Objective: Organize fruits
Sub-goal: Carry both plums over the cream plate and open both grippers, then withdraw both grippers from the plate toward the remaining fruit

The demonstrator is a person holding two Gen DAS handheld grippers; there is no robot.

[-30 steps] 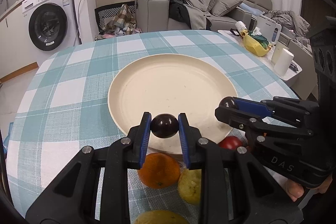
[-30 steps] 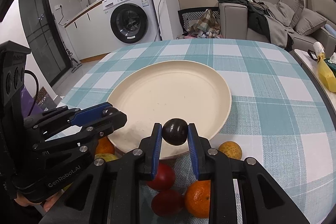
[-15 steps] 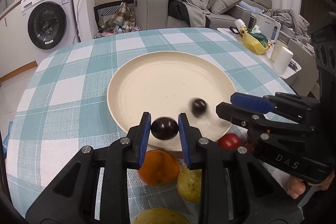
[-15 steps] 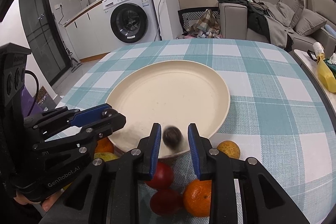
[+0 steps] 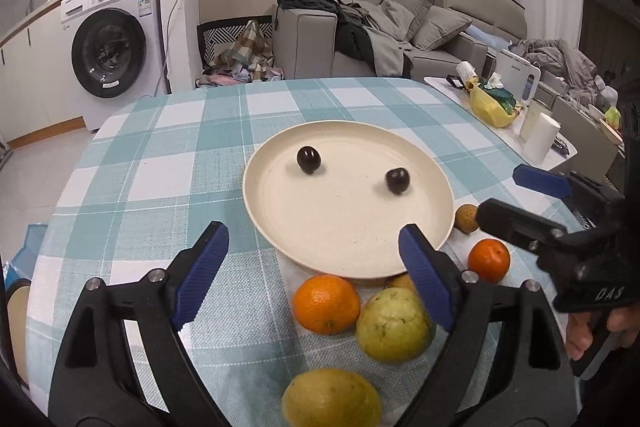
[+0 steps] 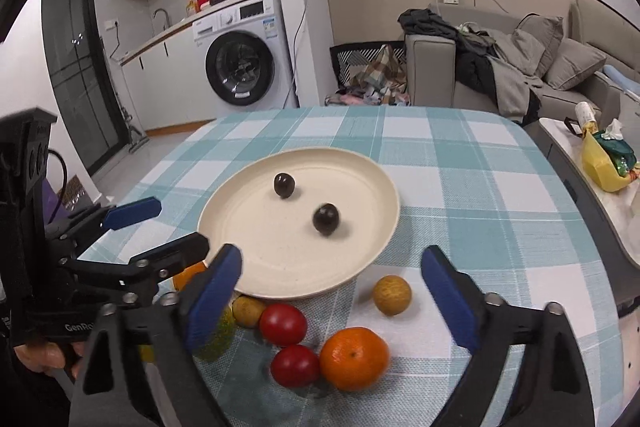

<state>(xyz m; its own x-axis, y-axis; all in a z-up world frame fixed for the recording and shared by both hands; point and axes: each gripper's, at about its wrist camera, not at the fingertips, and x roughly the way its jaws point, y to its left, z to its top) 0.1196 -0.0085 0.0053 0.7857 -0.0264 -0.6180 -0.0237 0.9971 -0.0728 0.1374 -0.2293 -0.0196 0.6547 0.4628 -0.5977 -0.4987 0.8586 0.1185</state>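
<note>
A cream plate (image 5: 344, 247) (image 6: 260, 267) sits on the checked tablecloth and holds two dark plums, one at the left (image 5: 308, 159) (image 6: 284, 184) and one at the right (image 5: 397, 180) (image 6: 326, 219). My left gripper (image 5: 316, 269) is open and empty above the plate's near rim. My right gripper (image 6: 332, 283) is open and empty, also at the near rim. Loose fruit lies in front of the plate: an orange (image 5: 326, 303), a green guava (image 5: 394, 325), a lemon (image 5: 331, 403), a mandarin (image 5: 489, 260) (image 6: 354, 358), two tomatoes (image 6: 283, 323) (image 6: 295, 365) and a small brown fruit (image 6: 392, 295).
The round table (image 6: 460, 187) drops off at left and far edges. A side table with a yellow bag (image 5: 492, 105) and a white cup (image 5: 540, 139) stands to the right. A washing machine (image 5: 110, 47) and sofa (image 5: 384, 35) stand beyond.
Both grippers opened and let their plums drop onto the plate. Both grippers then pulled back and up from the plate.
</note>
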